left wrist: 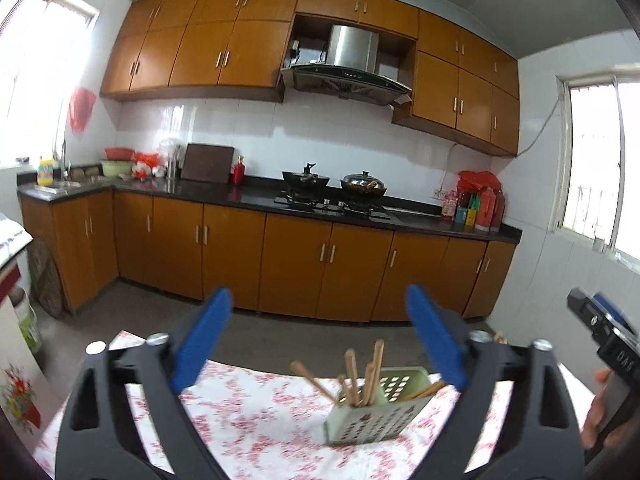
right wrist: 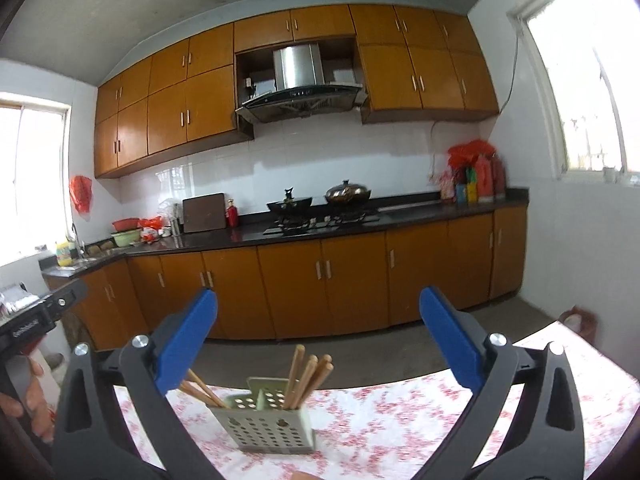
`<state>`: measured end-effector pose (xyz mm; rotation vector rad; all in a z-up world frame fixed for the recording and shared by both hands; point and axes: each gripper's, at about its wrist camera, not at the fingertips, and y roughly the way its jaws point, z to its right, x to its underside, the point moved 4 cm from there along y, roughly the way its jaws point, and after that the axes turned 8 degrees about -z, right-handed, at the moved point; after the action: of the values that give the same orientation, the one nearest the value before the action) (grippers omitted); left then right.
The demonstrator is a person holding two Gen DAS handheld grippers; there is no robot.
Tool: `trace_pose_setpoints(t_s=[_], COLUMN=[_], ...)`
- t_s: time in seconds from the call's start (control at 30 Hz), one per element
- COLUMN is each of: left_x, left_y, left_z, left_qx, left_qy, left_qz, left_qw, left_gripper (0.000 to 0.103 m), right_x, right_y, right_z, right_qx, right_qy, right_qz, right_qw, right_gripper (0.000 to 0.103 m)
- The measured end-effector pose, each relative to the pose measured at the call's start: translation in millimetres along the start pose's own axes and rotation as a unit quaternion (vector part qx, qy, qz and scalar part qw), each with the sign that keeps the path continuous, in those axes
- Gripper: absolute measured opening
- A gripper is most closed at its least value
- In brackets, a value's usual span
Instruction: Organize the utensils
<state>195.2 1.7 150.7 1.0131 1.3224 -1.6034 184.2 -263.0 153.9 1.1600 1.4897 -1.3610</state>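
Kitchen setting: orange-brown cabinets, a dark countertop (left wrist: 256, 196) carrying a gas hob with two lidded pans, and a range hood (right wrist: 298, 80) above. Nearest the cameras stands a table under a floral tablecloth (left wrist: 256, 412).

Task item: a pale green perforated utensil holder (right wrist: 268, 420) stands upright on the cloth, divided into compartments. Wooden chopsticks (right wrist: 308, 376) stand bunched in one compartment; others lean outward from the neighbouring one. No loose utensils are visible on the cloth in either view.

Left gripper (left wrist: 320, 344): jaws spread wide, nothing between the blue pads, positioned short of the holder and above it. Right gripper (right wrist: 318, 338): likewise fully spread and empty, the holder seen between its fingers but untouched. Each hand shows only at the frame edge of the opposite camera.

Assessment: the chopsticks appear already deposited, so the placing step looks finished or nearly so. Next move, if any, calls for straightening the leaning sticks, approaching from above with one gripper, narrowly, without tipping the light holder.
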Motion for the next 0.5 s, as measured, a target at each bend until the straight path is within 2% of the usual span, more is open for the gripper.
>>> trace_pose_setpoints(t_s=[0.07,0.17,0.5], left_x=[9,21,102], left_y=[-15,-33,-82], left_z=[0,-2,-10], left_qx=[-0.001,0.002,-0.032], left_qy=[0.016,0.030,0.048], left_qz=[0.007,0.014,0.007], left_qw=[0.9998,0.9995,0.9983], left_gripper=[0.101,0.101,0.101], right_x=[6,20,94], right_y=[-12,-29,-81], right_z=[-2,-6,-17], right_qx=[0.015,0.021,-0.008], right_qy=[-0.012,-0.030,-0.040], right_qz=[-0.001,-0.009,-0.026], right_qw=[1.000,0.999,0.999], right_gripper=[0.099,0.099,0.099])
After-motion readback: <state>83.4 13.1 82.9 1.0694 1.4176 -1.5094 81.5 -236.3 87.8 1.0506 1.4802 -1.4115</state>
